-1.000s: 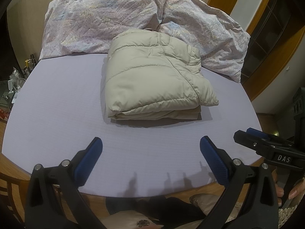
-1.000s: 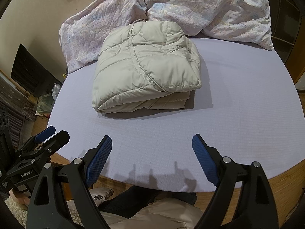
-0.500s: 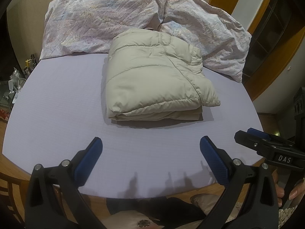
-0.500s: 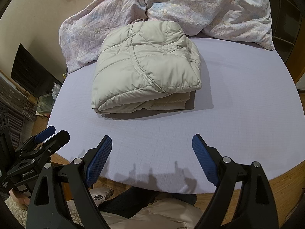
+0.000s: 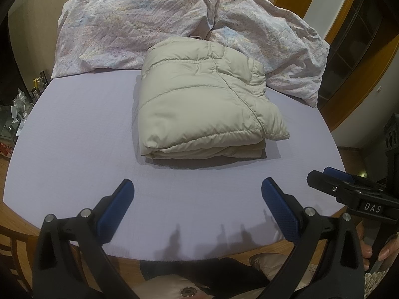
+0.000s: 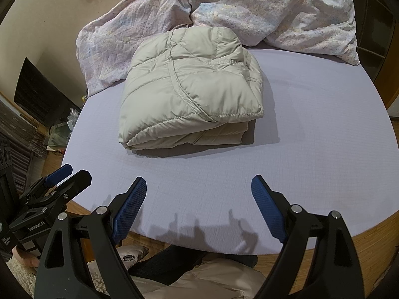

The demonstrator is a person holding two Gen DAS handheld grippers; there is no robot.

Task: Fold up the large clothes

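A beige quilted puffer jacket [image 5: 207,99], folded into a thick bundle, lies mid-bed on the lilac sheet [image 5: 74,137], its far edge against a crumpled floral duvet [image 5: 129,25]. Left hand-held gripper [image 5: 197,204] and right hand-held gripper [image 6: 198,201] hover near the bed's front edge, both wide & empty. Fold looks done; if tidying, press the top flap flat w/o dragging layers. Sleeves, zip & underside hidden.
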